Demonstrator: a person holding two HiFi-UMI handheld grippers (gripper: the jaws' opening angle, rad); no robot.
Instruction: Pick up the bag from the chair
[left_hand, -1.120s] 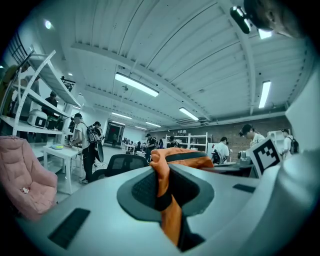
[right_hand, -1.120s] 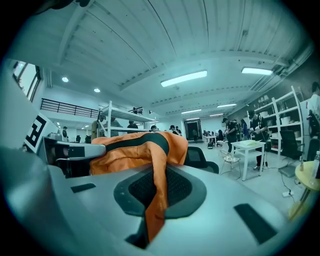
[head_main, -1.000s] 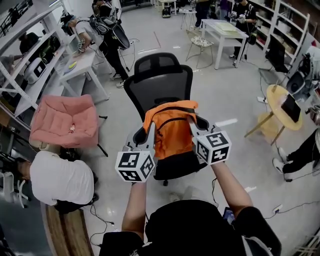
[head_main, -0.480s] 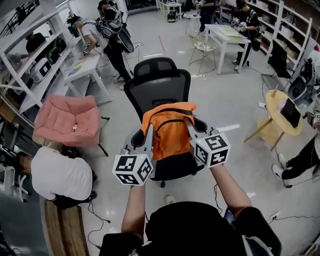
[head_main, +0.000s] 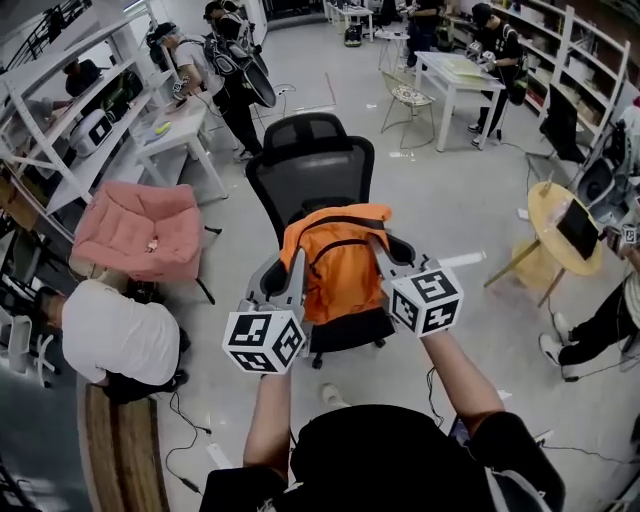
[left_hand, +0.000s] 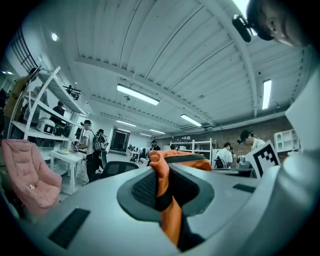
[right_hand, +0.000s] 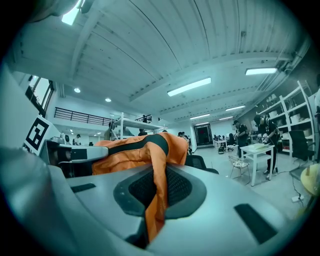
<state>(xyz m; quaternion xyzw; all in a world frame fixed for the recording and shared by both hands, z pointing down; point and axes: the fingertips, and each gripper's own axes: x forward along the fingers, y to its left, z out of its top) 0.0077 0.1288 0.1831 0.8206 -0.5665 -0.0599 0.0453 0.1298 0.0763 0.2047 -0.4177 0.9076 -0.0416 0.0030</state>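
Left gripper and right gripper each pinch a thin fold of the orange bag, which hangs between them over the chair; such slight fabric holds could slip under its weight and let it fall.

The head view looks steeply down from overhead onto the chair and bag. Each gripper view sits very close, facing level along its jaws; all three share the bag.
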